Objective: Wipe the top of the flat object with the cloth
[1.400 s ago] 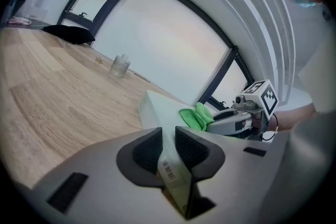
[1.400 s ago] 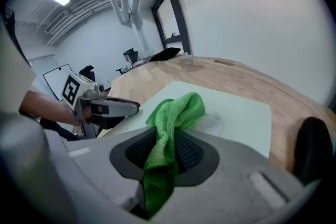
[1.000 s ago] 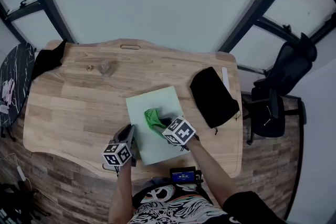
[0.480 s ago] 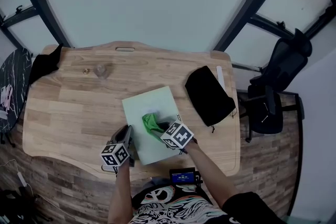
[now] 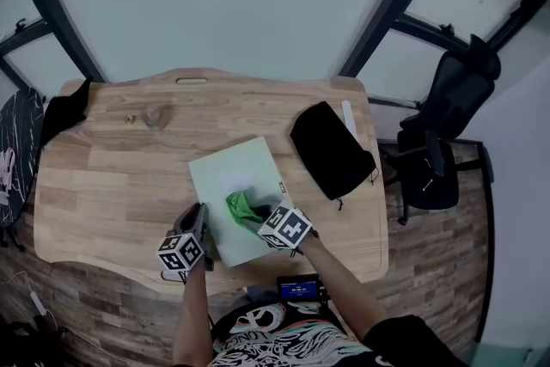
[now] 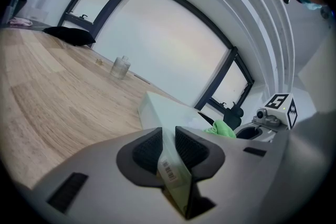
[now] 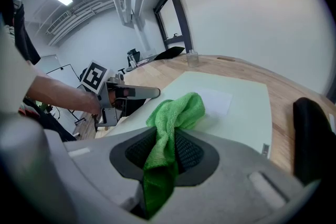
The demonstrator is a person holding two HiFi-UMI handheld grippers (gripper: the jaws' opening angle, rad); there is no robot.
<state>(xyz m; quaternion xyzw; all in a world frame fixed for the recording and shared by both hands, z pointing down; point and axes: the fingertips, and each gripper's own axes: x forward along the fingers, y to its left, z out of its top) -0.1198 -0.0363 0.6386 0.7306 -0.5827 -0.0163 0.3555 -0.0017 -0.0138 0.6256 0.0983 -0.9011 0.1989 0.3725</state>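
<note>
On wood desk (image 5: 103, 176), steady board (image 5: 228, 172) by edge clamped in left tool (image 6: 168, 140), press cloth (image 7: 178, 110) pinched in right tool (image 7: 167, 139) flat, sweep overlapping strokes.

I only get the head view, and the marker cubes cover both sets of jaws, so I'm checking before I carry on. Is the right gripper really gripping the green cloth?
Observer: Yes. In the right gripper view the right gripper has its jaws shut on the green cloth, whose bunched end lies on the board.
Operator: And the left one?
Observer: The left gripper has its jaws closed on the board's near edge.
Operator: Anything at that edge?
Observer: A small barcode label sits between those jaws.
</note>
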